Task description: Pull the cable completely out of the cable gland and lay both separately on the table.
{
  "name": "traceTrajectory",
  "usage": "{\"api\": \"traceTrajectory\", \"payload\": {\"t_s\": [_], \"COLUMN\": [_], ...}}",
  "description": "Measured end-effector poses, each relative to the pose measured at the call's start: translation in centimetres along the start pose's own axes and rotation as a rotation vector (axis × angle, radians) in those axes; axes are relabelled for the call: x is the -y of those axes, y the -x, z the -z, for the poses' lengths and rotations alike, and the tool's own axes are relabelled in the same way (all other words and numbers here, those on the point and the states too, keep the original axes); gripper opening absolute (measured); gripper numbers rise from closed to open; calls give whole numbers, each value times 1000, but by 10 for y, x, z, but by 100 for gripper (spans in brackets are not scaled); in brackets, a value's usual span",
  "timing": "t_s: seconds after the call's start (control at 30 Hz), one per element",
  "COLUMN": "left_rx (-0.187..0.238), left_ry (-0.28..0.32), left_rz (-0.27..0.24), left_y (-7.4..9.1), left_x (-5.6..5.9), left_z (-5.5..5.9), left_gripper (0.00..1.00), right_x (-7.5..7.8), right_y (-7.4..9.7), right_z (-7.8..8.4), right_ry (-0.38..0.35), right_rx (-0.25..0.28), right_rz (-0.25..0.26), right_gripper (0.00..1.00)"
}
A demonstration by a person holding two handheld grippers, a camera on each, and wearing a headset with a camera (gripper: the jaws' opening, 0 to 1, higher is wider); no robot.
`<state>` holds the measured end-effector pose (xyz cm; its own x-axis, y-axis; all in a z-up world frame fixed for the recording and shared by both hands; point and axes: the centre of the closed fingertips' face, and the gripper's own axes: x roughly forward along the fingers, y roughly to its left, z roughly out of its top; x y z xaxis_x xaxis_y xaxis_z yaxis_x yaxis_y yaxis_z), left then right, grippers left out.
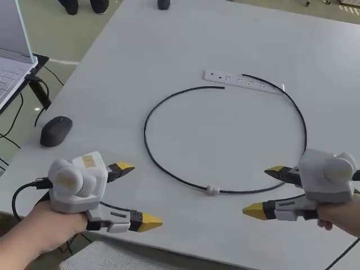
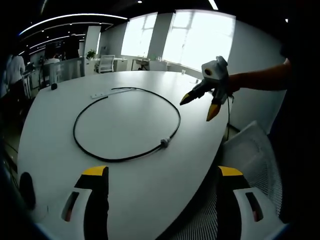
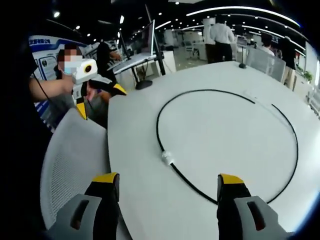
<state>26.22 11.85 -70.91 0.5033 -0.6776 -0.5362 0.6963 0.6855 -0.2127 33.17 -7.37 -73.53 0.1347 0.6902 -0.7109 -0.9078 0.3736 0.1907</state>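
The white table [image 1: 225, 34] is carrying the black cable [image 1: 145, 135], which is lying flat in a wide, nearly closed ring, its two free ends sitting near a white power strip [image 1: 242, 81] at the ring's 12 o'clock. Both tools are hovering above the near edge of the table. The left gripper [image 1: 143, 194] is holding its yellow-tipped jaws spread with nothing between them, and the right gripper [image 1: 259, 190] is doing the same. The small white cable gland [image 1: 212, 190] is sitting threaded on the cable at the ring's 6 o'clock, between the two grippers, at 3 o'clock from the left one and 9 o'clock from the right. The cable is running through it roughly from 9 to 3 o'clock. The right gripper is looking somewhat nearer to it.
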Motion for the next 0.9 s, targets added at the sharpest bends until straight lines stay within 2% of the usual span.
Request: {"api": "traceTrajectory", "payload": {"t_s": [0.27,0.7,0.9], "left_rx": [7,-8,-15], "left_ry": [5,23,28], "left_rz": [-7,-15,-12], "left_y": [3,7,6], "left_x": [-4,-8,-8], "left_z": [0,10,13], "left_gripper": [88,87,87], "right_x": [-1,-1,-1], "right_y": [-21,-53,-70], "right_z": [-5,-9,-4], "right_ry": [69,170,221], "right_rx": [-53,-148,-197], "right_rz": [-28,-86,-116], "right_gripper": [77,71,63]}}
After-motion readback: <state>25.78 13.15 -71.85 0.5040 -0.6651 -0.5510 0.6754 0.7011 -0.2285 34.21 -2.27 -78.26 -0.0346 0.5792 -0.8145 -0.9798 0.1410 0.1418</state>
